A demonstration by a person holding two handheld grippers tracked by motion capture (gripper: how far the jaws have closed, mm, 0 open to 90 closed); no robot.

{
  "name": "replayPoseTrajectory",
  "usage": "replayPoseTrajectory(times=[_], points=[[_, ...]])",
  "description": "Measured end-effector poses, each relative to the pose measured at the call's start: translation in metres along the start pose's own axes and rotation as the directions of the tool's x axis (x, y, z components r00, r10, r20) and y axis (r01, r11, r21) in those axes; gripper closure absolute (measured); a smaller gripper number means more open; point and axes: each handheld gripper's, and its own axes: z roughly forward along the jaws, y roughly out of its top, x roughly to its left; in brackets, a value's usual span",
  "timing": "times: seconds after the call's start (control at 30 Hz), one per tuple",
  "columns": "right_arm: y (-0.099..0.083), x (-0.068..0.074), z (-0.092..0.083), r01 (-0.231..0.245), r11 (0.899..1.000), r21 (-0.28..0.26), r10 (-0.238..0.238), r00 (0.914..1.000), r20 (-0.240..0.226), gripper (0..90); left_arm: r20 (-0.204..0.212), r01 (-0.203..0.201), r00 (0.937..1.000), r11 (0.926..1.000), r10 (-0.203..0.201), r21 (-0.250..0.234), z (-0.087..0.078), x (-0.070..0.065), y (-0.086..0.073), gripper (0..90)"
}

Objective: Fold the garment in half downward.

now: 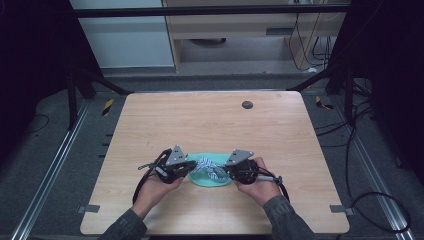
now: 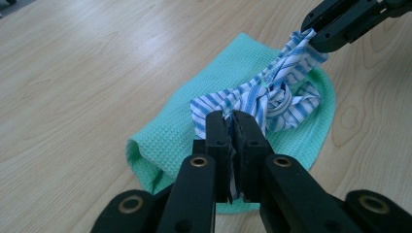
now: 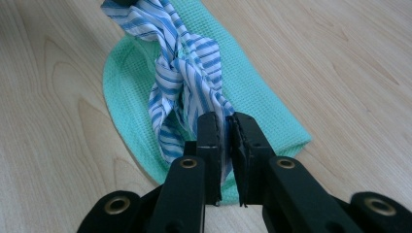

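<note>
Between the two grippers, near the front edge of the surface, a blue-and-white striped cloth (image 1: 209, 169) is stretched out with its long axis running from the left gripper (image 1: 191, 168) to the right gripper (image 1: 224, 171), roughly parallel to that front edge in the high view. One end of the cloth sits between the fingers (image 2: 217, 141) of the left gripper, which are closed on it with fabric showing in the narrow gap between the pads. The opposite end sits between the fingers (image 3: 210, 141) of the right gripper, likewise clamped on the fabric. In the left gripper view the right gripper appears at top right, pinching the far end of the cloth.

The striped cloth is thin, crumpled and twisted, bunched at mid-length into a loose knot-like fold (image 2: 272, 97). Its stripes are narrow, blue on white.

Directly beneath it lies a mint-green waffle-weave cloth (image 1: 212, 181), folded, with a rounded outline, resting flat on the surface. The striped cloth spans across this green cloth.

The surface (image 1: 210, 120) is light wood-grain board. A small dark round disc (image 1: 247, 104) lies near its far edge, well apart from the cloths.
</note>
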Motion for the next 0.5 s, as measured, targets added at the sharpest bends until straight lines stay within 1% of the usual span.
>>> replayPoseTrajectory(times=[0.33,0.43,0.5], points=[[-0.009,0.008,0.000,-0.007,1.000,0.007,0.007,0.9999,-0.011,79.7,0.015,-0.008,0.9999,0.9999,0.008,0.008,0.002,-0.007,-0.008,86.2],[-0.012,0.010,0.001,-0.014,1.000,0.010,0.014,0.9998,-0.016,73.6,0.017,-0.010,0.9998,0.9999,0.010,0.008,0.002,-0.008,-0.010,86.2],[-0.013,0.011,0.002,-0.009,1.000,0.010,0.009,0.9999,-0.012,69.6,0.021,-0.009,0.9997,0.9999,0.009,0.007,0.003,-0.008,-0.012,86.2]])
